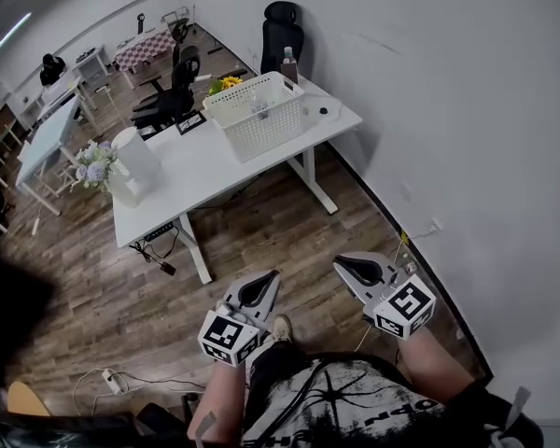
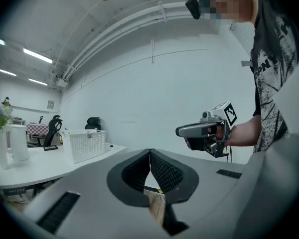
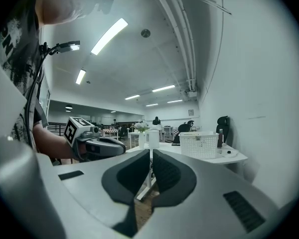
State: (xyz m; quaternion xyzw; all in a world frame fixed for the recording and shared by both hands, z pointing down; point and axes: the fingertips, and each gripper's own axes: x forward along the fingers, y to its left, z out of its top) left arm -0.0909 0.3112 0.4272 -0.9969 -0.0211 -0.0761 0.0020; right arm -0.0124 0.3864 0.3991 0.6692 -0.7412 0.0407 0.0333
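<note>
**Both Grippers Empty, Held Well Short of the Table**

Wooden floor [image 1: 261,241]: directly below both grippers.

White table [image 1: 215,161]: ahead of the grippers and a little to the left, well apart from both. Long axis from near-left to far-right, with the far end close to the wall [image 1: 467,110].

White mesh basket [image 1: 254,110]: upright on the right-hand half of the table, long axis in line with the table's. Contents too small to tell.

White jug [image 1: 135,157] and flowers [image 1: 95,164]: just beside each other at the left end of the table, well apart from the basket.

Left gripper [image 1: 273,275]: held over the floor, pointing forward toward the table. Jaws pressed together at the tips, nothing between them. Basket to the left of centre in the left gripper view.

Right gripper [image 1: 342,265]: about level with the left gripper, near it but not touching, pointing the same way. Jaws drawn together to a thin slit, nothing pinched. Basket to the right of centre in the right gripper view.

Nearer to the basket, as judged from the head view: the left gripper, by a small margin only.
</note>
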